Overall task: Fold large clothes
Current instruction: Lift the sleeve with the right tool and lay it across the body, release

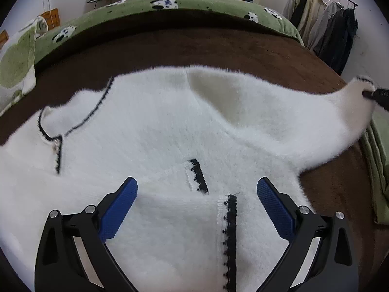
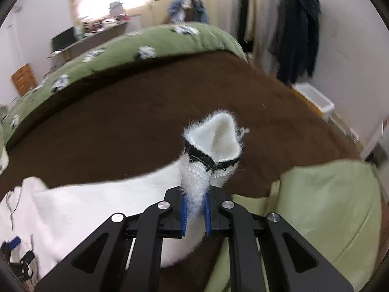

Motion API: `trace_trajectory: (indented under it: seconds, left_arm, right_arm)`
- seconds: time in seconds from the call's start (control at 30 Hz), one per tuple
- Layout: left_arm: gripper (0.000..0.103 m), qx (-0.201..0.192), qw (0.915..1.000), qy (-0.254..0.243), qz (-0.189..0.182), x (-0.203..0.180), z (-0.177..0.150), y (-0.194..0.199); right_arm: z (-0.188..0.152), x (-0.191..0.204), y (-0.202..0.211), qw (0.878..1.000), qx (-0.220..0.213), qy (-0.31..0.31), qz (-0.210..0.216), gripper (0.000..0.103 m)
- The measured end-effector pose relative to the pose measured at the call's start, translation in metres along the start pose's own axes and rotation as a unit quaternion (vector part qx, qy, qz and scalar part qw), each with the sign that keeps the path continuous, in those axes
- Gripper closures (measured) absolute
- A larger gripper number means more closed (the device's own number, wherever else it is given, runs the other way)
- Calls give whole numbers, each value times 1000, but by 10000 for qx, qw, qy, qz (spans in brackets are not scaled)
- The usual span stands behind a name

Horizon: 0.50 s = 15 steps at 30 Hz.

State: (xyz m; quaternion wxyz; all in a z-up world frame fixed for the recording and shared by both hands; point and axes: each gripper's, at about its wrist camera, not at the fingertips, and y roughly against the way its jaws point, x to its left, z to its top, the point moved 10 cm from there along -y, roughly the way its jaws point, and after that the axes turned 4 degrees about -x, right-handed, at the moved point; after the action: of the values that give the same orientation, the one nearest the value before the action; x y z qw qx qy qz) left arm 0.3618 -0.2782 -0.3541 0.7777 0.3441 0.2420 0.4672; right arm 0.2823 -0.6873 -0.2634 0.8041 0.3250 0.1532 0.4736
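Overhead, left claw (image 1: pixel 197 209) hangs spread wide above the white fuzzy cardigan (image 1: pixel 155 131), blue pads (image 1: pixel 119 209) well apart, nothing between them. It points steeply down at the garment's lower front, where a black scalloped trim strip (image 1: pixel 231 238) runs between the two fingers and a short black-edged pocket band (image 1: pixel 198 176) lies just beyond the tips.

Cardigan lies spread flat on the brown blanket (image 1: pixel 218 46) covering the bed, neckline with black piping (image 1: pixel 52 131) off toward the left side of the left wrist view. One sleeve (image 1: pixel 304 121) stretches out to the right, lifted clear of the blanket at its far end.

Right claw (image 2: pixel 195 209) is pressed together, pinching that sleeve just behind its cuff (image 2: pixel 214 146). White fuzz is squeezed between the blue pads; the cuff, ringed with black trim, stands up open just past the fingertips. From the left wrist view the right claw's dark tip (image 1: pixel 376 96) shows at the far right edge, at the sleeve end.

Green quilt with cow-patch print (image 1: pixel 170 4) is bunched along the far side of the bed. Pale green cloth (image 2: pixel 328 206) lies just right of the right claw. Clothes rack with dark coats (image 1: pixel 335 34) stands at the wall beyond.
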Motion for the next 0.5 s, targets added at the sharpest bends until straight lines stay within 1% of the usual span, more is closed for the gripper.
trace_trajectory:
  seconds: [0.13,0.27,0.4,0.5]
  left_arm:
    - [6,-90,9999,24,43,11,7,24]
    - [6,-168,9996,181,138,28,7,47]
    - [6,-187,9990,272,292,52,2,70]
    - [6,-250,9980,426,400,75,-7,93]
  right_arm:
    - [24,44,41,9985,-321,318,292,91]
    - [43,103,86,9939,-621,586,693,92]
    - [48,181,129,9834,-824,903,1338,92]
    - [46,230,150,9751,-899,1089,1710,92]
